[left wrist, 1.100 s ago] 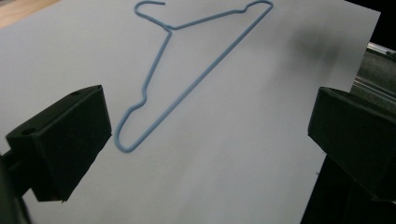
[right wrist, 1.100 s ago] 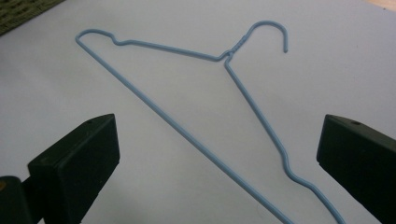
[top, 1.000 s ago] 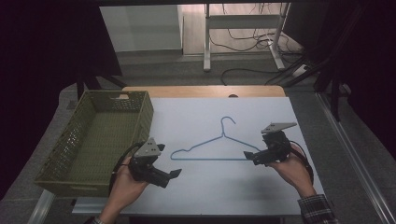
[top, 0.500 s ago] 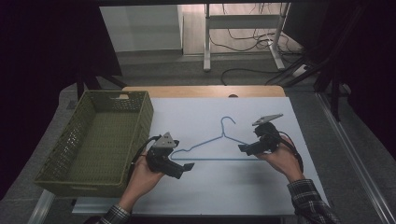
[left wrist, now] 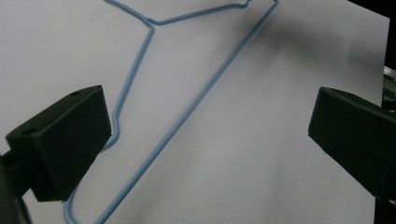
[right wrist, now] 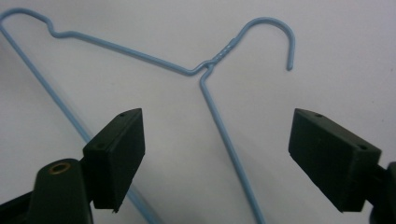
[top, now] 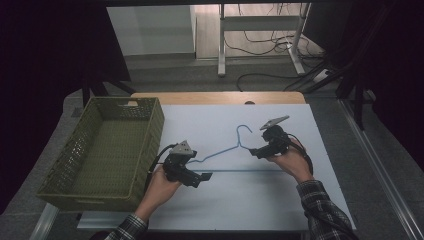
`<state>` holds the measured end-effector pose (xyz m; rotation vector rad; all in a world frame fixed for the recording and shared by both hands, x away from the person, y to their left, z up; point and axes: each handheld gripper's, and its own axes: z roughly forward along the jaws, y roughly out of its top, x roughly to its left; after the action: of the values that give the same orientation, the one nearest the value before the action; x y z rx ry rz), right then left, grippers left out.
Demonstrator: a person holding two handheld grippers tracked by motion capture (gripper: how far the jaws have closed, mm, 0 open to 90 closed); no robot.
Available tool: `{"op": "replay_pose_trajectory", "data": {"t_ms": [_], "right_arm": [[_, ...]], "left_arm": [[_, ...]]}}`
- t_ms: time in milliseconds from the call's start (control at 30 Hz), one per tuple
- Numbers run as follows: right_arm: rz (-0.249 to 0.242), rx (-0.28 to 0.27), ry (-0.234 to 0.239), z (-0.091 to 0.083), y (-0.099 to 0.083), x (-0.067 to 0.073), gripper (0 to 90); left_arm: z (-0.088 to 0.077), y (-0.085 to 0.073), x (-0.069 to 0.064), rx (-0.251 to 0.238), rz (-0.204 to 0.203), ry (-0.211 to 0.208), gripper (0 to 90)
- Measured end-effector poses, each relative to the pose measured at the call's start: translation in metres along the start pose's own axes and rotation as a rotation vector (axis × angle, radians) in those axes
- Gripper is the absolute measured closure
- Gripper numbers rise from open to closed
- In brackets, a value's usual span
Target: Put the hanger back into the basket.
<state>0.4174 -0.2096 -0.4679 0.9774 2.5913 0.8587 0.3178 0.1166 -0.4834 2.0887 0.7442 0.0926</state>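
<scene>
A wooden table (top: 220, 97) carries a large white sheet (top: 225, 200) that covers almost all of its top; only a strip of wood shows at the far edge. On the sheet lies a blue wire hanger (top: 235, 150), flat, with its hook toward the far side. A green plastic basket (top: 145, 145) stands at the left, partly on the sheet.

I saw a thin blue-coated wire hanger (top: 235, 150) lying on smooth, matt white sheeting (top: 300, 200), beside a woven olive plastic basket (top: 65, 170); my gripper pads (right wrist: 116, 154) looked matt black.
</scene>
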Motion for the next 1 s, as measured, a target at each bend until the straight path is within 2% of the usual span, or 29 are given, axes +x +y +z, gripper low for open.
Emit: {"op": "replay_pose_trajectory", "data": {"t_ms": [100,167,200,300,333,467,633,767,833,1000], "right_arm": [[-0.029,0.015,0.017,0.009,0.003,-0.002,31.7],[-0.039,0.035,0.052,0.017,0.005,-0.006,40.5],[-0.039,0.035,0.052,0.017,0.005,-0.006,40.5],[-0.046,0.047,0.066,0.024,0.005,-0.008,51.7],[-0.056,0.048,0.065,0.027,0.005,-0.009,57.2],[-0.08,0.06,0.073,0.034,0.005,-0.011,69.7],[-0.107,0.085,0.072,0.04,0.005,-0.014,74.8],[-0.118,0.103,0.084,0.045,0.005,-0.016,77.4],[-0.138,0.133,0.084,0.049,0.004,-0.016,81.1],[-0.134,0.118,0.108,0.049,0.003,-0.019,85.9]], "left_arm": [[0.002,-0.004,0.003,-0.004,-0.009,-0.006,0.0],[0.003,-0.007,0.005,-0.009,-0.017,-0.008,0.0],[0.003,-0.007,0.006,-0.007,-0.019,-0.007,0.0],[0.006,-0.01,0.008,0.02,-0.02,0.013,0.0],[0.007,-0.011,0.008,0.023,-0.023,0.016,0.0],[0.008,-0.011,0.008,0.023,-0.019,0.031,0.0],[0.01,-0.008,0.005,0.042,-0.001,0.041,0.0],[0.012,-0.006,0.004,0.045,-0.004,0.045,0.0],[0.013,-0.006,0.005,0.055,0.003,0.05,0.1],[0.014,-0.004,0.005,0.059,0.0,0.055,0.2]]}}
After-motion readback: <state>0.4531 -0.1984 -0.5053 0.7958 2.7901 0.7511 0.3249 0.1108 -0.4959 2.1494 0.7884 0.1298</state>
